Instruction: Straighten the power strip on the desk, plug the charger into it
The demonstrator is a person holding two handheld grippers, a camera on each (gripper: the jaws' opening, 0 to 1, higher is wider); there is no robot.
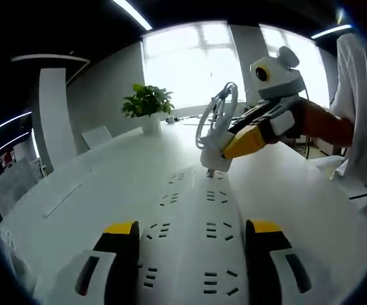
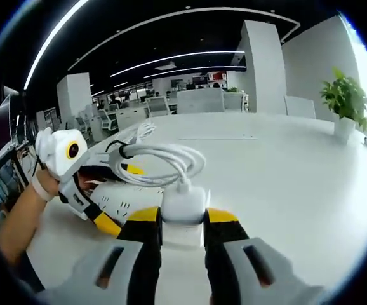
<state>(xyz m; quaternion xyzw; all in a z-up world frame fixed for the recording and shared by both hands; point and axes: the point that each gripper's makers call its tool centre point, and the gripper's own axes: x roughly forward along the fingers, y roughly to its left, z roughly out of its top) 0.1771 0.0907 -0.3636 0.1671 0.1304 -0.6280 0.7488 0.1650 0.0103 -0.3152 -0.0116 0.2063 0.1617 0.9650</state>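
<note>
Left gripper view: the power strip (image 1: 193, 235) lies flat on the white desk (image 1: 75, 184), running lengthwise away from the camera, with the left gripper (image 1: 193, 238) set wide — one jaw on each long side of the strip, so it appears to brace the strip; actual contact with the sides cannot be told. Above the far sockets the right gripper (image 1: 234, 149) holds the white charger (image 1: 215, 157), whose prongs point down and sit just over, or just touching, a socket row. The charger's coiled cable (image 1: 216, 114) loops up behind it.

Right gripper view: the jaws are closed narrowly on the charger (image 2: 183, 206), cable (image 2: 161, 162) bunched above it, strip (image 2: 129, 197) beyond and partly hidden. The left gripper (image 2: 101, 219) comes in from the left, with a person's hand (image 2: 28, 203) behind it.

Judgement — the strip looks already straightened; the step in hand is the insertion. Next move calls for lining the prongs up with one socket's slots, then a straight downward push while the left gripper keeps the strip from sliding. A potted plant (image 1: 146, 105) stands well apart.
</note>
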